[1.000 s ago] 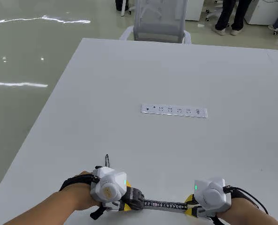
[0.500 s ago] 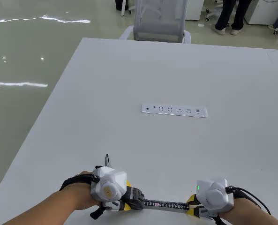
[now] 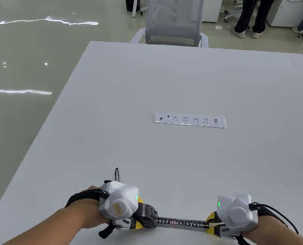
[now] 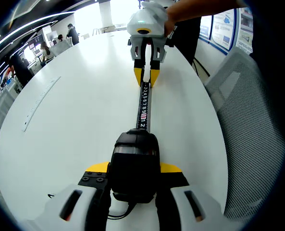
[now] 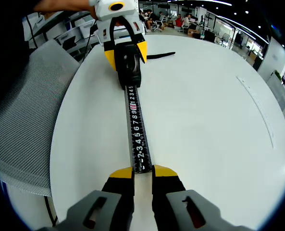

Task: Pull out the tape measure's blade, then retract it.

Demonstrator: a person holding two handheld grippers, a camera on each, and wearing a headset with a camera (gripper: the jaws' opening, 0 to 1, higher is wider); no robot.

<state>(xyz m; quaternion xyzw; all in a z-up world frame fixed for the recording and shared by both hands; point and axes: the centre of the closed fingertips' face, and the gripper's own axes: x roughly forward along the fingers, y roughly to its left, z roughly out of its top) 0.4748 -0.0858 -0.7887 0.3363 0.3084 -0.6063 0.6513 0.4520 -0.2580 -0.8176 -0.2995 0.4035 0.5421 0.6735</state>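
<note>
Near edge of the tabletop (image 3: 192,76): left gripper (image 4: 134,169) is clamping the tape measure case (image 5: 128,62); right gripper (image 5: 142,172), jaws nearly closed, is pinching the blade (image 4: 144,103) by its tip.
Risk: a loosening pinch is probably inviting a snap-back; the blade could be twisting.
Tabletop: lying white, carrying a power strip (image 3: 190,120) mid-table.
Room: chair (image 3: 172,23) is standing beyond the far edge; floor (image 3: 33,61) is glaring.

We cannot see the tip of the blade (image 5: 135,130) inside the right gripper (image 5: 142,173); the head view's bottom edge crops that gripper.

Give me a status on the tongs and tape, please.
Left tongs shut on tape measure. Right tongs shut on blade, partly out. Power strip well clear.
</note>
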